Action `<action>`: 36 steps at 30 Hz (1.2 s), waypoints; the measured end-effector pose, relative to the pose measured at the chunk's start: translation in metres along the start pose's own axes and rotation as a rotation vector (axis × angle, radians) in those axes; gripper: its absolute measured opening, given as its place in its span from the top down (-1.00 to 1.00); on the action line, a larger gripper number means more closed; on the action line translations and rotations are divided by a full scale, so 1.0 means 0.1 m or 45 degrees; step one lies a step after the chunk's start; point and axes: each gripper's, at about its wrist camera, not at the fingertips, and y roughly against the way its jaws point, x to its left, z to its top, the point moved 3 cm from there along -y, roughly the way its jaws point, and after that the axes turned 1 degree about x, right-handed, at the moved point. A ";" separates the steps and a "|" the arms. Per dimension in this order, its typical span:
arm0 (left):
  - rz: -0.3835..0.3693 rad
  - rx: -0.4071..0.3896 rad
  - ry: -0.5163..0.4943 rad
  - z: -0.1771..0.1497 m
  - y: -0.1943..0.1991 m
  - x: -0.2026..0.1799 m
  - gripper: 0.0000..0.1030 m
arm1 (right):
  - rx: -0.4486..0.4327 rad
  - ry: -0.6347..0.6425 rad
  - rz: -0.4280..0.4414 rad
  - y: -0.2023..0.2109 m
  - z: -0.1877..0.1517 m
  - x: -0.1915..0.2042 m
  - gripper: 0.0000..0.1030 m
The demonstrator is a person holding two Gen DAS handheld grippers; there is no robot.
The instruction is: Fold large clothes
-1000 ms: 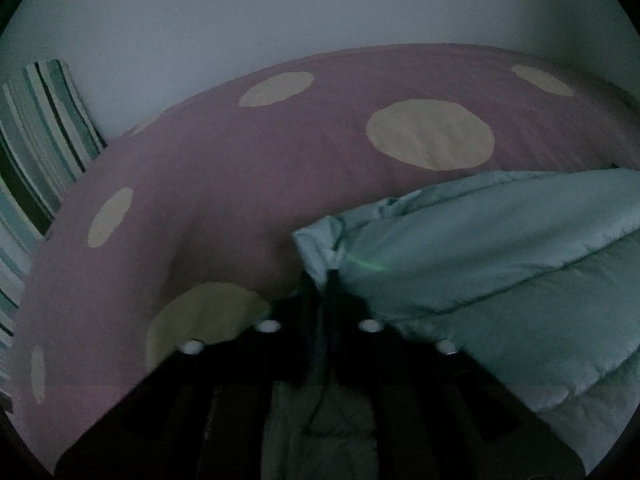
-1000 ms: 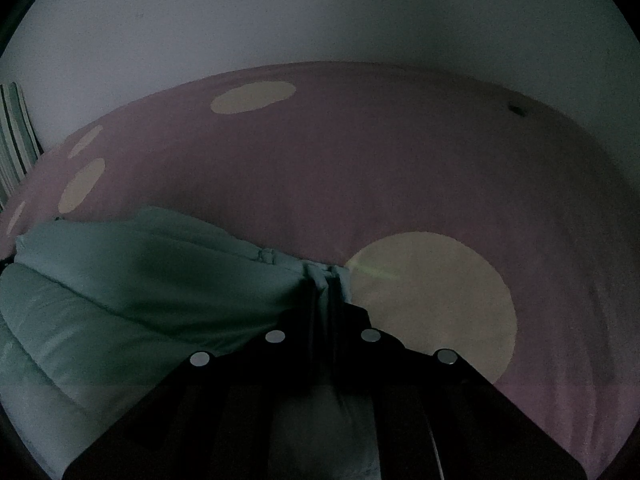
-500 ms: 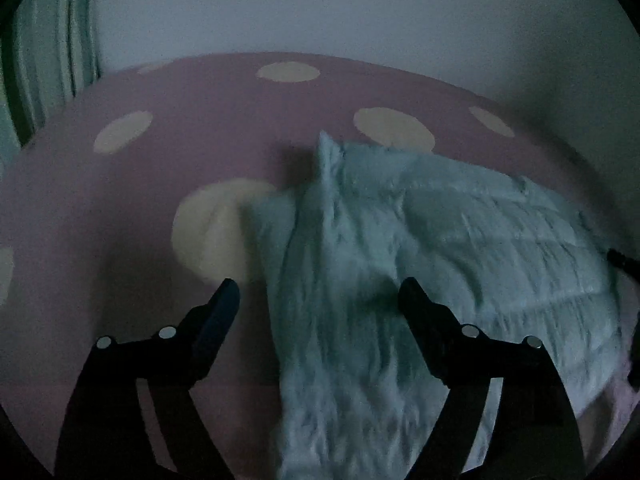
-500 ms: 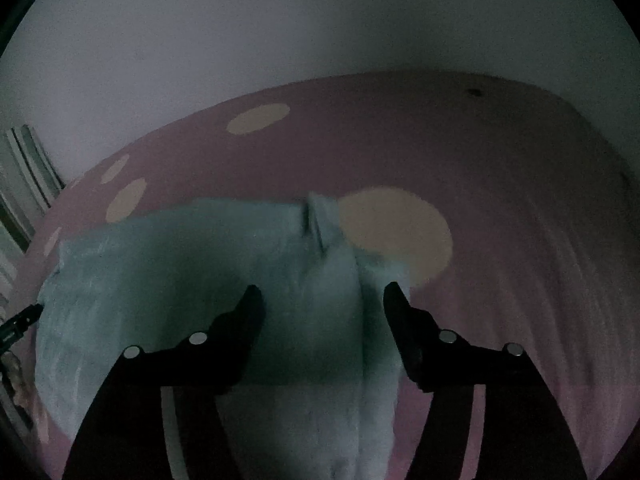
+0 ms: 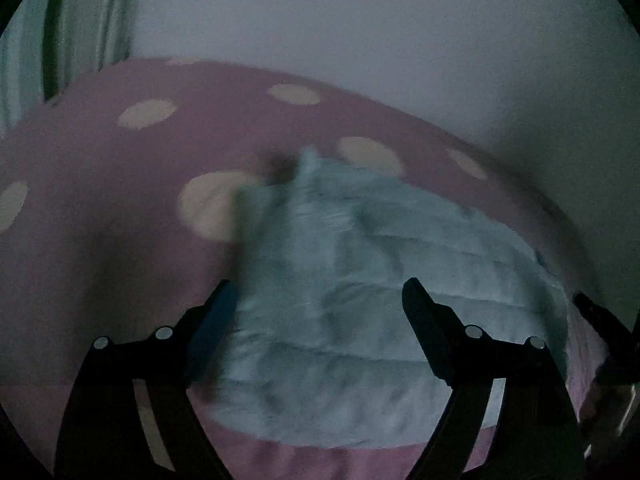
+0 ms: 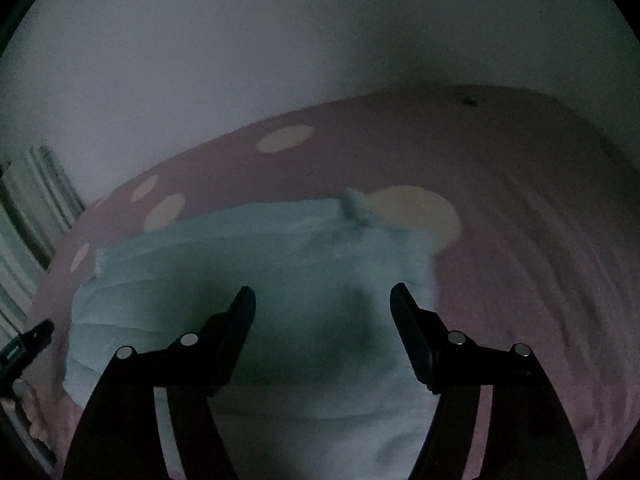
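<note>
A pale blue quilted jacket [image 5: 360, 312] lies folded in a flat block on the pink bed cover with cream dots [image 5: 120, 208]. My left gripper [image 5: 318, 292] is open and empty, raised above the jacket's left part. The jacket also shows in the right wrist view [image 6: 280, 264], with a small tab standing up at its far edge [image 6: 356, 206]. My right gripper [image 6: 322, 298] is open and empty above the jacket's right part. The other gripper's tip shows at the right edge of the left wrist view [image 5: 600, 312] and at the left edge of the right wrist view [image 6: 28, 344].
A plain pale wall [image 5: 360, 20] stands behind the bed. A green striped curtain hangs at the far left [image 5: 72, 20], also in the right wrist view [image 6: 28, 216]. The pink cover [image 6: 520, 220] stretches to the right of the jacket.
Both grippers let go of the jacket's corners, opened wide and pulled back and up. The jacket now rests folded on the bed.
</note>
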 end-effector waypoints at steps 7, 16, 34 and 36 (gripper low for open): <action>0.031 0.067 -0.158 0.07 -0.52 -0.79 -0.64 | 0.034 0.113 0.000 -0.35 0.01 0.59 -0.34; 0.168 0.162 -0.329 -0.16 -1.01 -0.96 -0.77 | 0.177 0.200 -0.119 -0.93 -0.24 0.63 -0.38; 0.103 0.091 -0.211 -0.20 -0.63 -0.87 -0.77 | 0.071 0.202 -0.086 -0.56 -0.28 0.74 -0.38; 0.096 0.073 -0.188 -0.31 -0.50 -0.82 -0.77 | 0.059 0.233 -0.087 -0.42 -0.40 0.80 -0.38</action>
